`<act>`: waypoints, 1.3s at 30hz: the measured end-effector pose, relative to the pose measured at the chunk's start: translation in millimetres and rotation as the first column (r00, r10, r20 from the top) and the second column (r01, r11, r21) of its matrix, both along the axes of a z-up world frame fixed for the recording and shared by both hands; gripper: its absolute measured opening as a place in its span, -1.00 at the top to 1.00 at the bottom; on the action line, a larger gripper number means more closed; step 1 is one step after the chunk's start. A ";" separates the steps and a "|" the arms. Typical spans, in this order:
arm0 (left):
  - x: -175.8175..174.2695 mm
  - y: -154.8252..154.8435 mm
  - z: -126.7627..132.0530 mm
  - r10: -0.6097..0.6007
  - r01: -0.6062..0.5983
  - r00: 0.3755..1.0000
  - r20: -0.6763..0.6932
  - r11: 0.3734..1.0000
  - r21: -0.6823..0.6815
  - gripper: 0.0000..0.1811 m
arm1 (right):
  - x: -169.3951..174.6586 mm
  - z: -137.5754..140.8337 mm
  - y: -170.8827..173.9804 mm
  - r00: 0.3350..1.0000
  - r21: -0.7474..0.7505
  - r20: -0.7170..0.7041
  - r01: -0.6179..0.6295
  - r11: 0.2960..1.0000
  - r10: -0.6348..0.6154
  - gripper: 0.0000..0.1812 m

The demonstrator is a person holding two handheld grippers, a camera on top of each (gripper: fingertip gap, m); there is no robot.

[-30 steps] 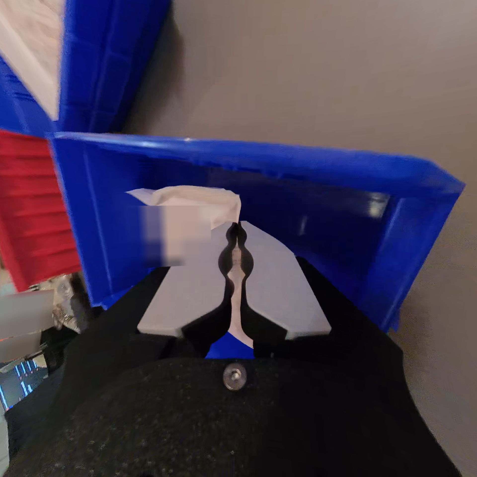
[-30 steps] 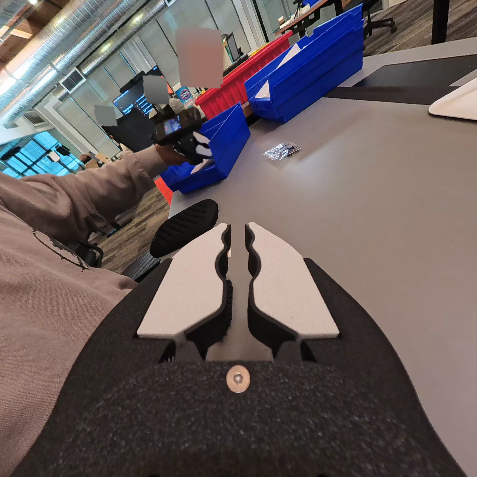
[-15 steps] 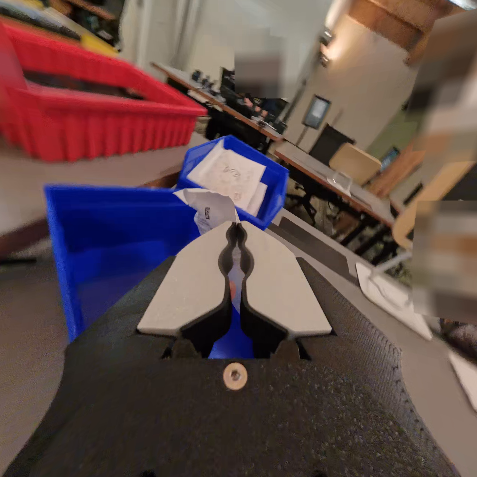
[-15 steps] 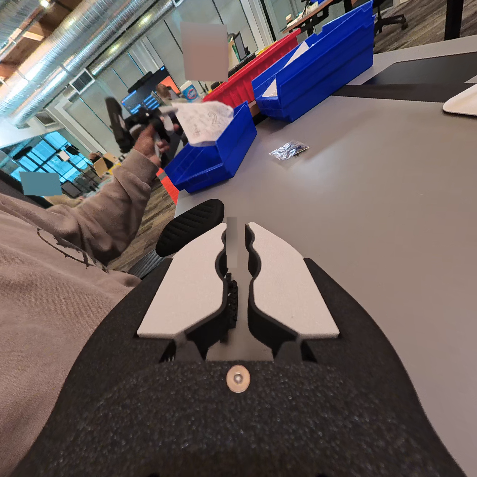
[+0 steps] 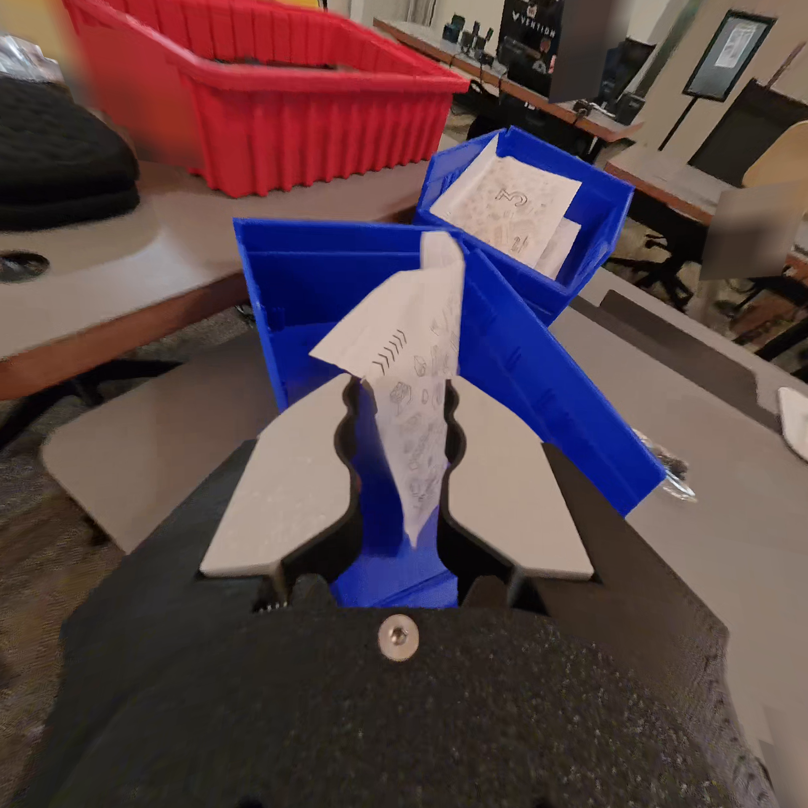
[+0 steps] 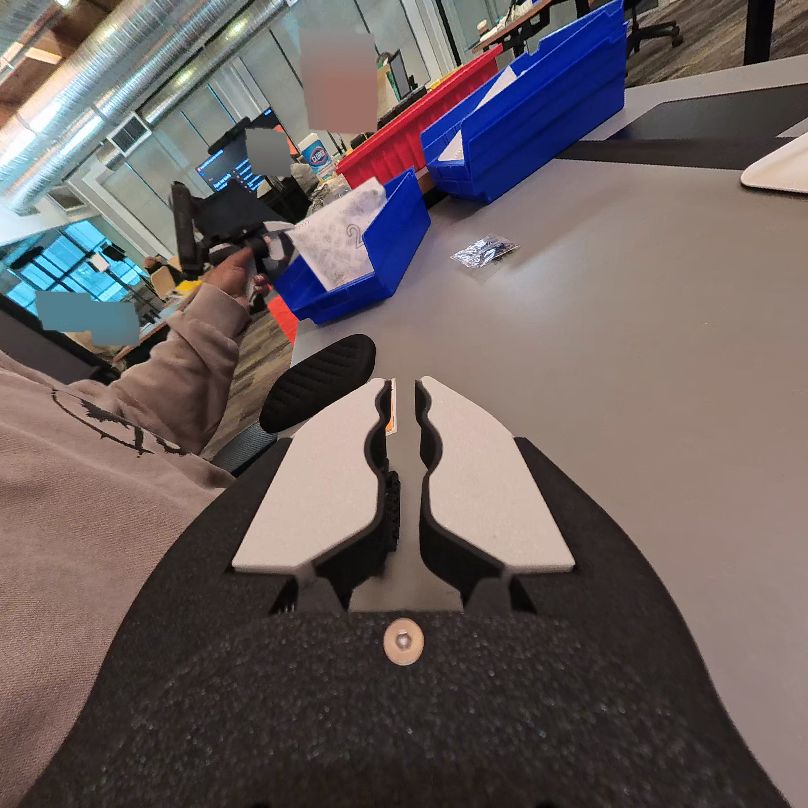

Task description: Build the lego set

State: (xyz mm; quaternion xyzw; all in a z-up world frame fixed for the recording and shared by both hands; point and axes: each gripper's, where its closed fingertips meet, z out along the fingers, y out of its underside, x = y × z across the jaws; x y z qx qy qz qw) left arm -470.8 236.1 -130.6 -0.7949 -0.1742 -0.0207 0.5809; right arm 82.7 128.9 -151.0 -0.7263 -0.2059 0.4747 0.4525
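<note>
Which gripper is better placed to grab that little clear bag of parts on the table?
Right, probably. The right gripper is open, empty and low over the table, facing the clear bag. The left gripper has the printed paper bag between its fingers, over the blue bin.

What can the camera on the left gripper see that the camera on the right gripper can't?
Only the left wrist view shows the left gripper up close, its fingers apart with the printed paper bag between them, and a black screen on a far desk.

Only the right wrist view shows the right gripper, open over bare table, the person's sleeve, and a white tub.

Both show the near blue bin, the far blue bin, the red bin and the small clear bag of parts.
</note>
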 end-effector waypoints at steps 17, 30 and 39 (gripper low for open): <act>9.0 60.7 -48.3 -0.723 0.203 0.631 -0.280 0.503 -0.840 0.27 | -4.4 -5.8 0.2 1.000 -0.017 0.016 -0.005 1.000 0.006 0.89; -22.3 55.5 -95.5 -0.878 -0.079 0.439 -0.189 0.171 -0.982 -0.02 | -0.5 -9.7 5.3 1.000 -0.043 -0.008 0.015 0.999 -0.015 0.89; -25.1 71.1 -42.7 -0.769 0.241 0.638 -0.035 0.243 -0.939 0.00 | 2.0 -7.7 5.9 0.999 -0.048 -0.022 0.023 0.999 -0.024 0.89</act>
